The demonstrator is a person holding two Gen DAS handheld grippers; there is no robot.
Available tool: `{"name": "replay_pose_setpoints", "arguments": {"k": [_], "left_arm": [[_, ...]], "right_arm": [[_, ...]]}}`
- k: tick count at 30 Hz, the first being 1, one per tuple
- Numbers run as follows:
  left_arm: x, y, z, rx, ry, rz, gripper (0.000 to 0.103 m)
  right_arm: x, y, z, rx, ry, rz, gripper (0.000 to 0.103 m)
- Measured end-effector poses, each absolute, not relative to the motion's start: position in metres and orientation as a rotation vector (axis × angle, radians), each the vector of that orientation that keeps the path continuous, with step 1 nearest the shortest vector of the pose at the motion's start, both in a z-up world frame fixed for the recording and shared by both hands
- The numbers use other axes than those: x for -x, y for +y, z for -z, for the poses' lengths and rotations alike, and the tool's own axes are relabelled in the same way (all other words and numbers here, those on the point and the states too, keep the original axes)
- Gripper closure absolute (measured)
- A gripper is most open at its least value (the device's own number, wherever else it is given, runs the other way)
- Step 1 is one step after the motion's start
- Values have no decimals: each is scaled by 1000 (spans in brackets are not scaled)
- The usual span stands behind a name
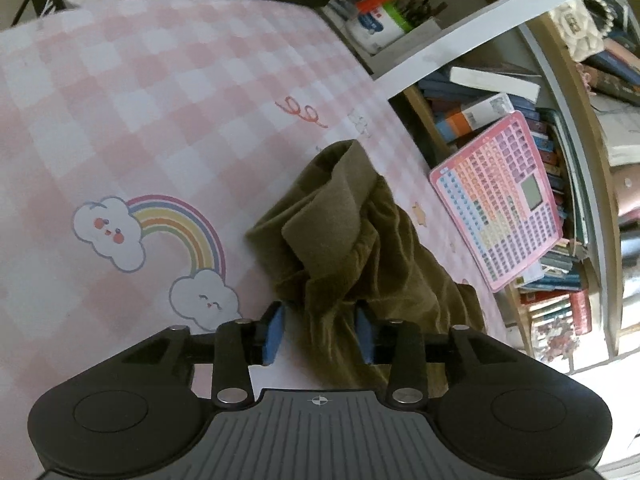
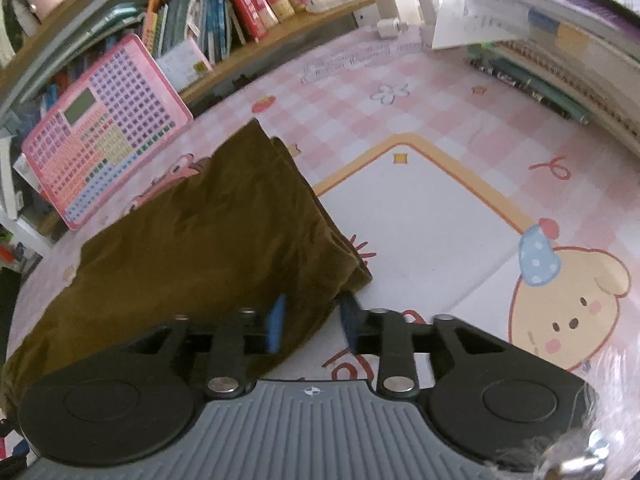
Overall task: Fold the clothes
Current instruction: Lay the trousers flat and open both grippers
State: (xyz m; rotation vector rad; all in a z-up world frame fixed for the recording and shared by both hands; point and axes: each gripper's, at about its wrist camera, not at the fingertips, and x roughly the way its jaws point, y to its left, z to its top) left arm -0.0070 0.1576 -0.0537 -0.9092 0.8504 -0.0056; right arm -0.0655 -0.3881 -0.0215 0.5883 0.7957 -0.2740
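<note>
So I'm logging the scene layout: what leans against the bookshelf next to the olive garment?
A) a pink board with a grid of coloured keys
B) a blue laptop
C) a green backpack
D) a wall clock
A: a pink board with a grid of coloured keys and a small screen leans on the bookshelf, just beyond the olive garment.

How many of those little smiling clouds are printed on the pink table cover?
2, both in the left wrist view: one cloud at the rainbow's upper-left end, another at its lower end. The olive garment may hide more.
</note>
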Motion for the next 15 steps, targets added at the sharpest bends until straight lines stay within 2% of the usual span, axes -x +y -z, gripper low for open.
{"name": "replay_pose_setpoints", "arguments": {"k": [4, 7, 15], "left_arm": [[16, 154, 47, 867, 853, 15, 63], [23, 152, 44, 840, 859, 20, 63], [45, 145, 32, 710, 860, 44, 63]], "right_arm": [[76, -375, 15, -557, 787, 260, 73], [84, -364, 11, -533, 781, 249, 68], [102, -337, -5, -425, 753, 223, 63]]}}
